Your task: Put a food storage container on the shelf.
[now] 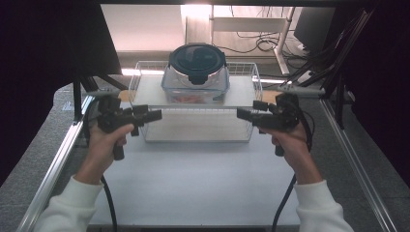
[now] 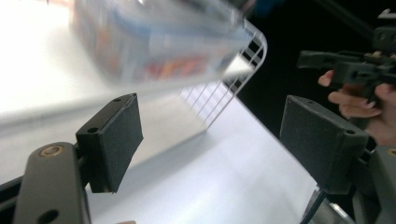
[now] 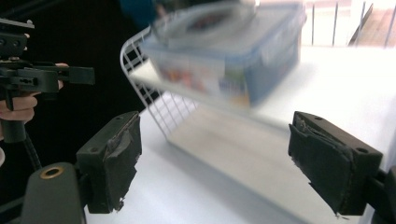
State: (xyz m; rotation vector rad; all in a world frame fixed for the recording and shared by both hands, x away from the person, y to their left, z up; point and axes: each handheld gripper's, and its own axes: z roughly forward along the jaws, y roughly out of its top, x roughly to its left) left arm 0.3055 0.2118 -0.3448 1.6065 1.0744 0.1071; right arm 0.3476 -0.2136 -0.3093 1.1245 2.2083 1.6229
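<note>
A white wire basket (image 1: pixel 198 126) stands on the white tabletop (image 1: pixel 193 179). Inside it sits a clear lidded box (image 1: pixel 196 89) holding something orange, and a round container with a dark lid (image 1: pixel 197 57) rests on top of the box. My left gripper (image 1: pixel 153 111) hovers at the basket's front left corner, pointing right, jaws open and empty. My right gripper (image 1: pixel 246 109) mirrors it at the front right corner, pointing left, also open and empty. In the left gripper view the wide-apart pads (image 2: pixel 116 135) frame the blurred box (image 2: pixel 159 46) and basket corner (image 2: pixel 254 42). The right gripper view gives the same from the other side: box (image 3: pixel 224 60), basket (image 3: pixel 135 70).
Metal rails (image 1: pixel 58 159) run along both sides of the table. A dark panel (image 1: pixel 53 38) stands at the back left, and black frame struts and cables (image 1: pixel 329 53) at the back right. Behind the basket lie a white desk frame and loose cables (image 1: pixel 261 34).
</note>
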